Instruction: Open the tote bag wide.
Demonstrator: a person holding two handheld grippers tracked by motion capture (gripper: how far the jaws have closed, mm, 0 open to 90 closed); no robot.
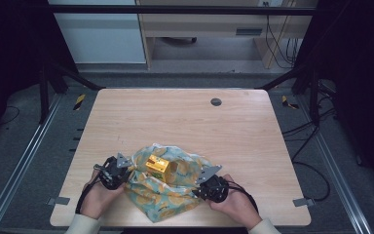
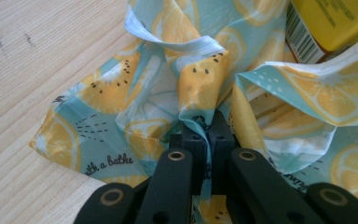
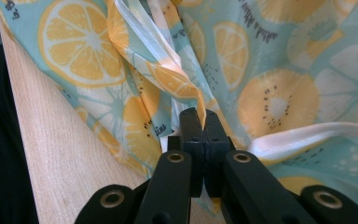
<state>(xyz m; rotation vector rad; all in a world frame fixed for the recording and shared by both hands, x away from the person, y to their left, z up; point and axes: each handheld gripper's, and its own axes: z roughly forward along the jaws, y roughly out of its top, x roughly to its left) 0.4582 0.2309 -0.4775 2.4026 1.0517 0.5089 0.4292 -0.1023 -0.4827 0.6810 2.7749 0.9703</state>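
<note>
Table (image 1: 185,117), wood-grain; beyond, perhaps cabinets (image 1: 199,34).

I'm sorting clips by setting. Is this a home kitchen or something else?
Likely a lab recording station, not a kitchen: a bare wooden table inside a dark metal frame, loose cables on grey floor, and a person working a fruit-print bag with handheld grippers.

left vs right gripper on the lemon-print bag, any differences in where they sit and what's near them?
The left gripper bites the left edge of the pale blue lemon-print plastic bag, close beside the yellow carton poking from the bag's mouth; the right gripper bites the right edge, farther from the carton. In the high view the left gripper sits a little farther up the wooden table than the right. Shared: both sets of black jaws are shut on a gathered fold of the bag.
</note>
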